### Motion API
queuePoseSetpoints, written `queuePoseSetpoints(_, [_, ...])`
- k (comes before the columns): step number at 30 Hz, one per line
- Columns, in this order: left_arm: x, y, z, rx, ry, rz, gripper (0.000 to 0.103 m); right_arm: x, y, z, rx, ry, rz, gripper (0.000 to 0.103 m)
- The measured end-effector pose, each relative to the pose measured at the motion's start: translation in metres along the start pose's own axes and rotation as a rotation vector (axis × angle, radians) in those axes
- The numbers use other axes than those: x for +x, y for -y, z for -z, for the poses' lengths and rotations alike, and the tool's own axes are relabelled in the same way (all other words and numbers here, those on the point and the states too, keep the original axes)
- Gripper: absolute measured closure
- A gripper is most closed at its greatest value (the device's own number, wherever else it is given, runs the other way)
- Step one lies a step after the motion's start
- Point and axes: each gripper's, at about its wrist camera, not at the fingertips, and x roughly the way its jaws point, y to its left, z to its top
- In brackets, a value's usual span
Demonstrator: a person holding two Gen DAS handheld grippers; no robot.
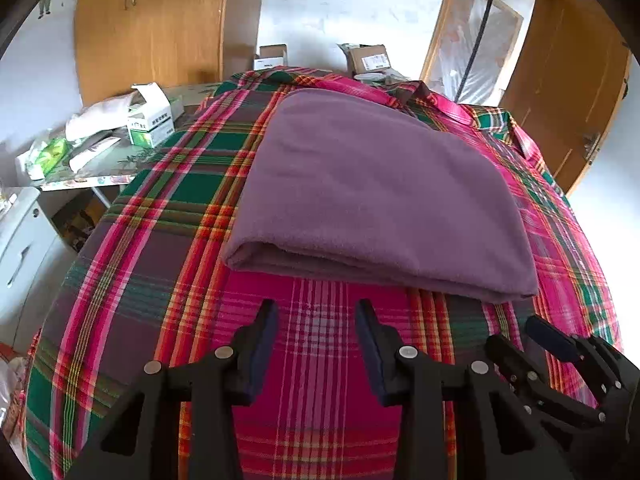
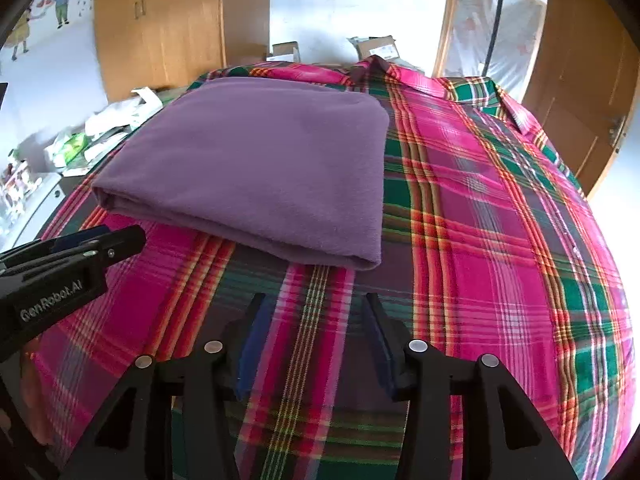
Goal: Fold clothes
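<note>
Both tongs, left gripper [image 1: 316, 344] and right gripper [image 2: 314, 340], side by side, jaws parted, holding nothing; folded purple cloth [image 1: 372, 188] just ahead on plaid sheet [image 1: 160, 240]. For any further fold: likely best to pinch both near corners together, lift evenly. Opened cartons [image 1: 150, 116] far left; contents unclear

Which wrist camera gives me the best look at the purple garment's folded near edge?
The left wrist view: the purple garment has its layered near edge facing the open left gripper, stacked layers visible. The right wrist view shows the garment up-left of the open right gripper, its edge running obliquely.
</note>
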Motion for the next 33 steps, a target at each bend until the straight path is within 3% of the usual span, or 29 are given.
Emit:
queuePoseSetpoints(2, [0.001, 0.003, 0.0, 0.008, 0.006, -0.013, 0.063, 0.001, 0.001, -0.001, 0.007, -0.002, 0.023, 0.042])
queuePoseSetpoints(14, [0.007, 0.011, -0.002, 0.043, 0.024, -0.046, 0.053, 0.01, 0.011, -0.006, 0.058, -0.018, -0.01, 0.034])
queuePoseSetpoints(33, [0.014, 0.021, -0.005, 0.077, 0.009, -0.099, 0.046, 0.012, 0.014, -0.008, 0.046, -0.019, -0.028, 0.031])
